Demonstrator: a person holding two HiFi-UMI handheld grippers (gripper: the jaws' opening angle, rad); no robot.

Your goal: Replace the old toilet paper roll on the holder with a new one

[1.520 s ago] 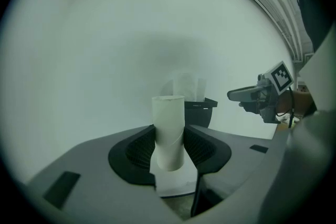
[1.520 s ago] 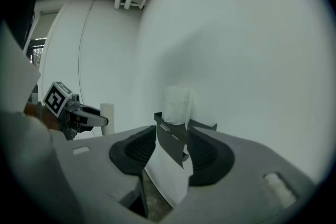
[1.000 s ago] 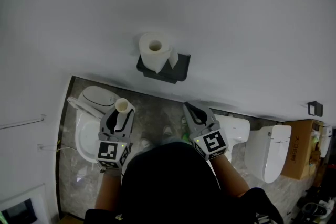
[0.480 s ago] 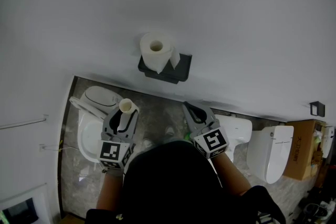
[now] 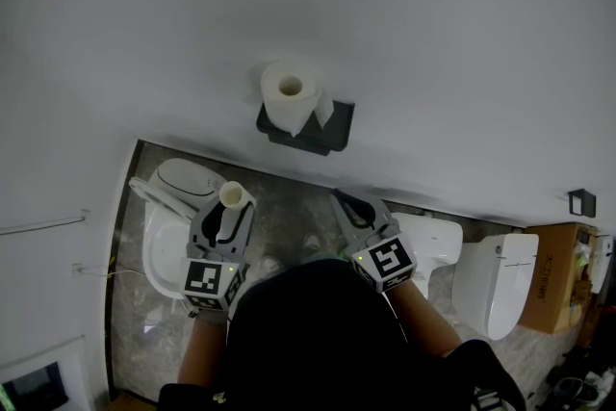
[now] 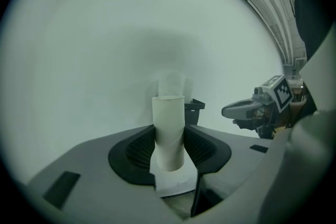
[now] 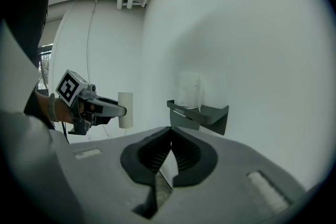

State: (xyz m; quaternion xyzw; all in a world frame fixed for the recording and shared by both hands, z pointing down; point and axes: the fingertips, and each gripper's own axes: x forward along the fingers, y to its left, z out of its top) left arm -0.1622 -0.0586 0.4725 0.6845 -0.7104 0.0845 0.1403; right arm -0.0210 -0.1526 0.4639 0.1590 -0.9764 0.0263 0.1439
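Cardboard tube (image 6: pixel 168 131) clamped in left gripper (image 5: pixel 223 215) — right gripper (image 5: pixel 348 205) clenched empty, both clear of holder (image 5: pixel 322 132).

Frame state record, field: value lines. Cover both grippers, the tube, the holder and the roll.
left gripper: shut on cardboard tube, which stands upright between the pads, bare of paper
right gripper: shut, nothing between the jaws
holder: dark, fixed to the wall, ahead of both grippers
toilet paper roll: full, white, standing on end on the holder, loose tail hanging down its side
task state: empty tube off the holder, full roll on it
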